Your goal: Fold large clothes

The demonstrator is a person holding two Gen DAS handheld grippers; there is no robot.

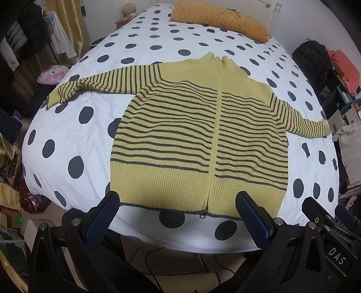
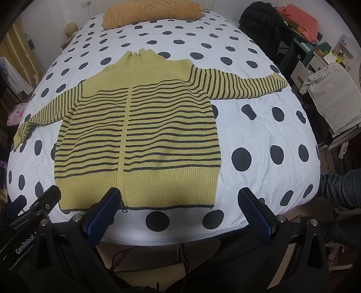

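A yellow knit zip sweater with dark stripes [image 1: 194, 135] lies flat and face up on a white polka-dot bed [image 1: 67, 126], collar away from me, both sleeves spread out sideways. It also shows in the right wrist view [image 2: 144, 137]. My left gripper [image 1: 178, 202] is open and empty, hovering just over the sweater's ribbed hem near the zip end. My right gripper [image 2: 178, 200] is open and empty over the hem's right half. The right gripper's body shows at the left wrist view's lower right [image 1: 327, 223].
An orange pillow [image 1: 216, 18] lies at the bed's head. A pink cat plush [image 1: 53, 73] sits at the left bed edge. A black backpack [image 2: 259, 20], shelves and a draped chair [image 2: 331, 94] stand to the right. Cables run on the floor below the bed's foot.
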